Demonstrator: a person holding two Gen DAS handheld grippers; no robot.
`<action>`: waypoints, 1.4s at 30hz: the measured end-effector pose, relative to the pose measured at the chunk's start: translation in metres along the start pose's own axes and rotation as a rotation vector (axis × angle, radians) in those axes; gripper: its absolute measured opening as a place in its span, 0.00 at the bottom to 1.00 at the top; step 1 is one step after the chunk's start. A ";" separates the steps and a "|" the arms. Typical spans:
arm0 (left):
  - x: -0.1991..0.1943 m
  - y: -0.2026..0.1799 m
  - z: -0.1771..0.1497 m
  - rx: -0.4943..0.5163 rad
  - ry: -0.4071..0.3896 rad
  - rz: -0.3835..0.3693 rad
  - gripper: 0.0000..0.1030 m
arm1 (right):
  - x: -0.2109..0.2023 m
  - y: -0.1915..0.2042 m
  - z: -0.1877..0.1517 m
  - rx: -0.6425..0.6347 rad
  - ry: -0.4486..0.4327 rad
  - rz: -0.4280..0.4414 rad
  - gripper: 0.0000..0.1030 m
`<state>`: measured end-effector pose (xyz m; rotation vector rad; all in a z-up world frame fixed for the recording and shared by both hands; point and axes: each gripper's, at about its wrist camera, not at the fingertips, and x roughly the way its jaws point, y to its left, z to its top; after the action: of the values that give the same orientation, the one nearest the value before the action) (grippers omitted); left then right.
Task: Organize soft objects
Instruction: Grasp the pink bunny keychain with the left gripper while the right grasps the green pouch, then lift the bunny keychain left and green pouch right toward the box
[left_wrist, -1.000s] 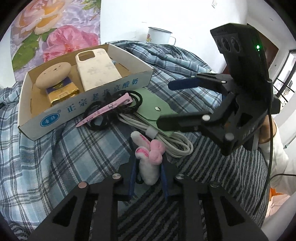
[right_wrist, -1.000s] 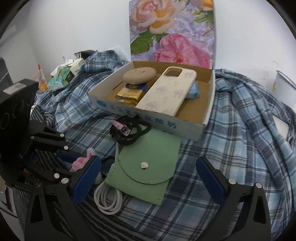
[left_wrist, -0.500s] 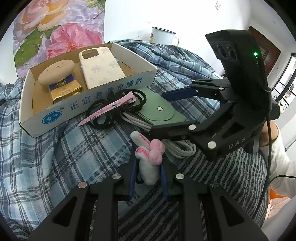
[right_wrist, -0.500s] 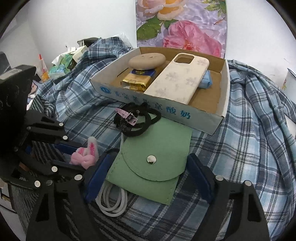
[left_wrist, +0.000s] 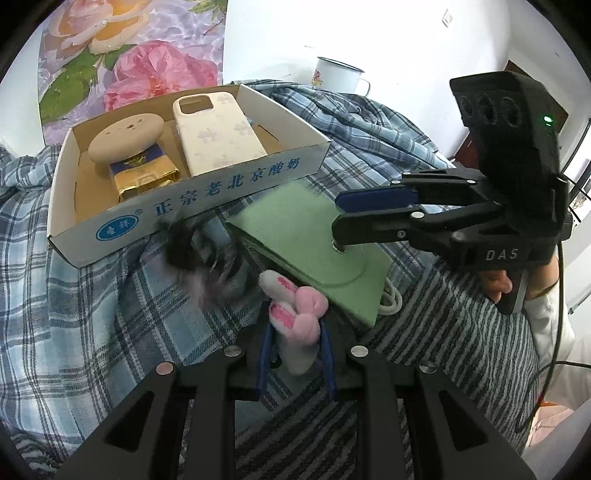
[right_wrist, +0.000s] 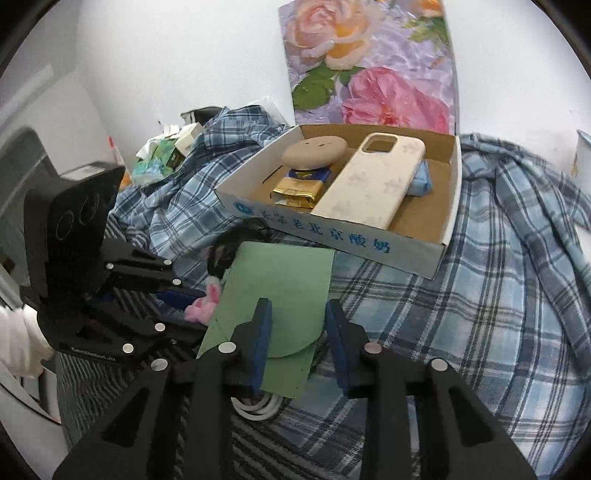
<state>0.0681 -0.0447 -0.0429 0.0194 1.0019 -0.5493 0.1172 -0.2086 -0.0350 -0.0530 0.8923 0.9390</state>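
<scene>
My left gripper (left_wrist: 295, 350) is shut on a small pink and white plush bunny (left_wrist: 295, 325) low on the striped cloth. The green snap pouch (left_wrist: 306, 240) is tilted, its far edge raised off the bed. My right gripper (right_wrist: 297, 332) has its jaws closing on the pouch's (right_wrist: 280, 288) near end, with the blue pads pressing it from both sides. In the left wrist view the right gripper (left_wrist: 340, 225) comes in from the right. Black hair ties with a pink clip (left_wrist: 195, 254) show blurred beside the pouch. The left gripper (right_wrist: 192, 306) sits to the pouch's left.
A cardboard box (left_wrist: 221, 184) behind the pouch holds a cream phone case (left_wrist: 218, 133), a beige round cushion (left_wrist: 127, 134) and a gold packet (left_wrist: 147, 181). A white cable (right_wrist: 258, 406) lies under the pouch. An enamel mug (left_wrist: 338, 75) stands at the back; clutter (right_wrist: 166, 155) lies far left.
The right gripper's jaws came together from wide apart onto the green pouch, and the pouch tipped up off the bed. The hair ties and clip shifted. The left gripper kept still with the bunny.
</scene>
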 end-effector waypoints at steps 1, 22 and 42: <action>0.000 0.000 0.000 0.001 0.000 0.000 0.24 | 0.002 -0.002 0.000 0.012 0.010 -0.027 0.54; -0.011 0.002 0.000 -0.017 -0.043 0.043 0.24 | 0.021 0.028 0.010 -0.099 0.054 -0.145 0.72; -0.102 -0.015 0.027 0.041 -0.297 0.218 0.24 | -0.081 0.078 0.044 -0.240 -0.332 -0.315 0.72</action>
<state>0.0407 -0.0207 0.0570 0.0807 0.6886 -0.3601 0.0673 -0.1972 0.0745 -0.2302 0.4444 0.7277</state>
